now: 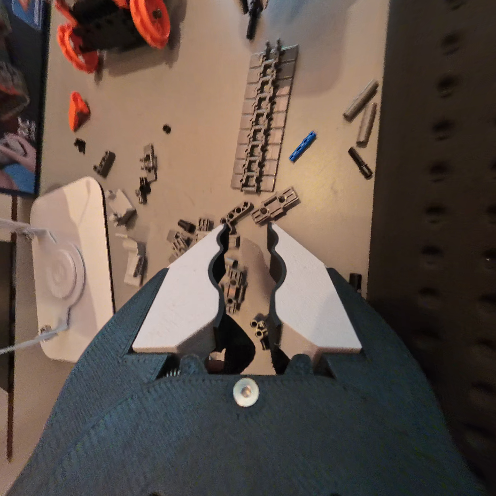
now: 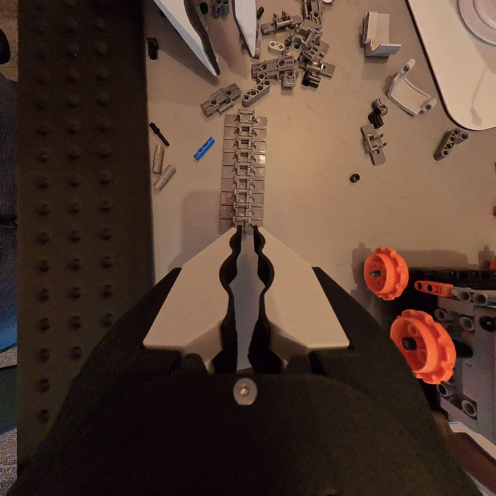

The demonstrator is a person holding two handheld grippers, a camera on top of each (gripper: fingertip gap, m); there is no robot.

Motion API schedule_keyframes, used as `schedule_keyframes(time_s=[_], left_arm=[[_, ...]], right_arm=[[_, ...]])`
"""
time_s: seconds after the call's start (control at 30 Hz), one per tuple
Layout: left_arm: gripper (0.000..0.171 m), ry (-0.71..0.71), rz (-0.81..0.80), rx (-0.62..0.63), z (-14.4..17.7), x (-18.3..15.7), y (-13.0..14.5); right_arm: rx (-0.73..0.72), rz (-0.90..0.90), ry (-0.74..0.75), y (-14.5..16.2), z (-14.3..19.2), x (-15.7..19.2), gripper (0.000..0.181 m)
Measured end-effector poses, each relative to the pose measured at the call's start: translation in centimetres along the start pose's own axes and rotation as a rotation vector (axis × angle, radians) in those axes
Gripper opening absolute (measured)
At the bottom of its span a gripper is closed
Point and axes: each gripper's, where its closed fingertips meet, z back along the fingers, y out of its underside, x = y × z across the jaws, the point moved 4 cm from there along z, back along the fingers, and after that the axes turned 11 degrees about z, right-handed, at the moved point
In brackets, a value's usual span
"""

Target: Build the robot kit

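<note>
Where the grey link track (image 2: 244, 171) lies flat and straight on the tan table (image 2: 308, 204), its near end link is seen between the tips of the right gripper (image 2: 246, 230), which is nearly closed on the link's centre spine; whether the tips actually pinch it cannot be told from the right wrist view. Just left of the track a small blue pin (image 2: 204, 148) is lying, and farther left two grey tubes (image 2: 160, 171) and a black pin (image 2: 159, 134) are found against the dark studded board (image 2: 80, 188). At the track's far end a loose grey connector block (image 2: 220, 102) and an angled beam (image 2: 255, 92) sit close by, with a heap of small grey parts (image 2: 300, 61) beyond. Over that heap the left gripper (image 1: 248, 225) is held, spread apart and empty, small parts showing between its fingers. Right of the track, well apart, two orange wheels (image 2: 402, 316) on a partly built model are seen, and a white plate (image 2: 456, 67) is at the far right. The track is judged light, hard plastic but hinged at every link, so it would flop and sag if lifted by one end. Its smooth flat plates look slippery. The raised centre spine is judged the better hold, or both ends at once.
</note>
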Motion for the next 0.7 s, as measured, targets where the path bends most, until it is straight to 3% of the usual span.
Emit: schedule_keyframes(time_s=[0.13, 0.27, 0.7], left_arm=[[0.025, 0.069, -0.143, -0.035, -0.4, -1.5, -0.9], [0.015, 0.090, -0.210, 0.007, -1.4, -2.2, -0.7], [0.006, 0.056, -0.123, -0.063, -2.1, -2.5, -1.7]], right_arm=[[-0.003, 0.007, -0.004, 0.0, -0.1, 0.2, 0.006], [-0.007, 0.018, -0.011, 0.0, -0.2, 0.4, 0.006], [-0.067, 0.034, 0.002, -0.5, 0.7, 1.2, 0.005]])
